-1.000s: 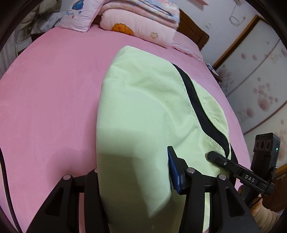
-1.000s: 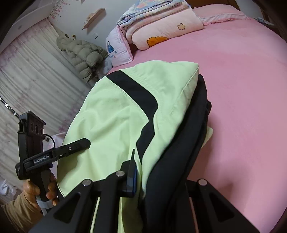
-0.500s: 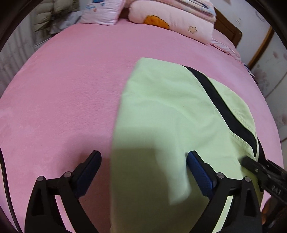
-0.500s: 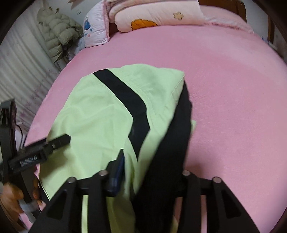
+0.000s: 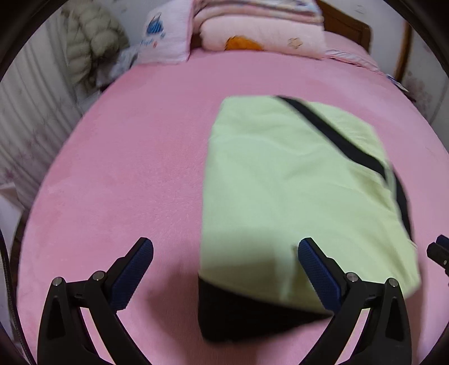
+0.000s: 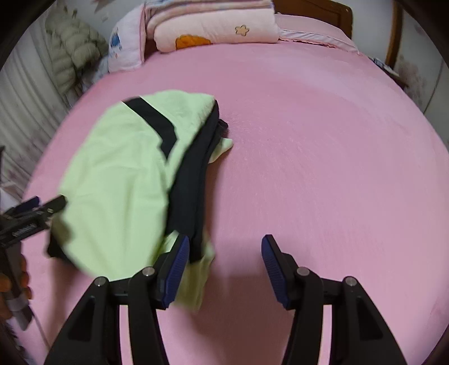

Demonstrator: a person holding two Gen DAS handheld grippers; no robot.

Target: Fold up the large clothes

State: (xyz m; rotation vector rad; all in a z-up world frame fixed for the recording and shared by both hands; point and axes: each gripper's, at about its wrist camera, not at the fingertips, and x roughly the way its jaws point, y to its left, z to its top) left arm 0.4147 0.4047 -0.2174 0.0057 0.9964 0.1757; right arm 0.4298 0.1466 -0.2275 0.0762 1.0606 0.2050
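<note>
Your left gripper (image 5: 226,248) stood spread wide over the pink bed (image 5: 134,174), its jaws having just been opening, and nothing was pinched between them. Its right-hand pad hung over the near edge of the folded garment (image 5: 280,182), while the left-hand pad was over bare pink cover. The near corner of the cloth lay in the gap between the pads, but neither pad pressed on it.

The garment was a pale green piece with a black stripe running across its far right part and black fabric showing under its near edge. It lay flat on the bed, right of centre in your left view.

Your right gripper (image 6: 223,247) was parted too, its jaws just having been opening. Its left pad sat right at the garment's near right corner (image 6: 196,266), with the other pad over bare bed. From the right view the black layers stuck out along the garment's right side, with a small green flap poking past them.

At the far left of that view, your other hand (image 6: 16,283) gripped the handle of the left gripper.

Behind it all, stacked pink bedding (image 6: 213,25) and a pillow (image 6: 123,45) sat at the head of the bed.
</note>
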